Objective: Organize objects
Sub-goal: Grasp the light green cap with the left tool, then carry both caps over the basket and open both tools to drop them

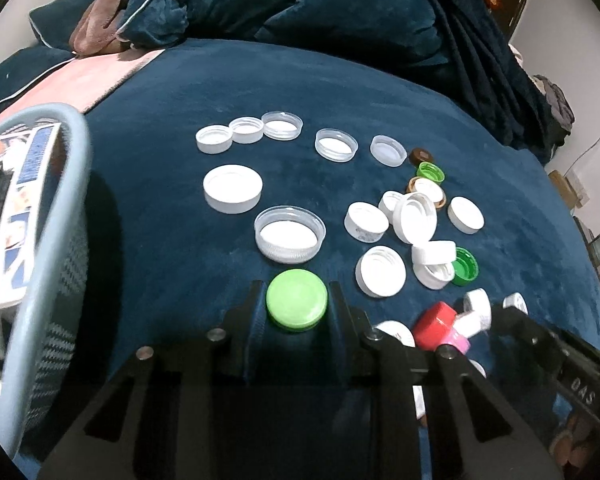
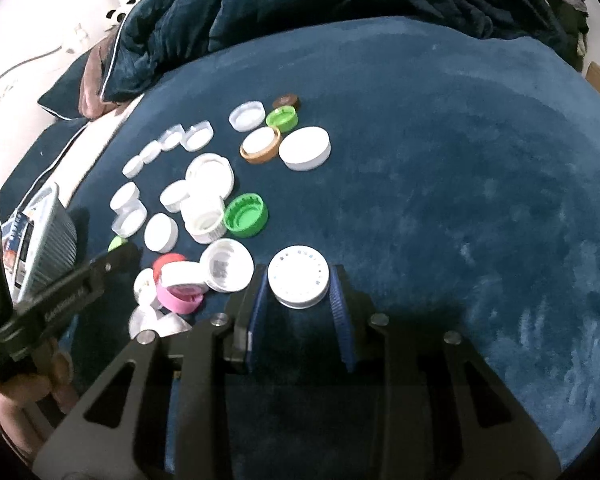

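Note:
Many bottle caps lie on a dark blue blanket [image 1: 500,168]. In the left wrist view my left gripper [image 1: 296,294] is shut on a light green cap [image 1: 297,300], one finger on each side. In the right wrist view my right gripper [image 2: 299,276] is shut on a white cap with a ring of small print [image 2: 299,280], which sits between its blue ribbed pads [image 2: 337,308]. The left gripper [image 2: 118,254] also shows at the left of the right wrist view, with the green cap [image 2: 117,243] peeking out beyond it.
White and clear caps [image 1: 233,188] sit in loose rows; a mixed heap with green [image 1: 465,266], red [image 1: 436,324], pink [image 2: 180,298] and brown [image 1: 421,156] caps lies between the grippers. A pale blue mesh basket [image 1: 66,208] holding packets stands at the left. Crumpled bedding [image 1: 300,4] lies behind.

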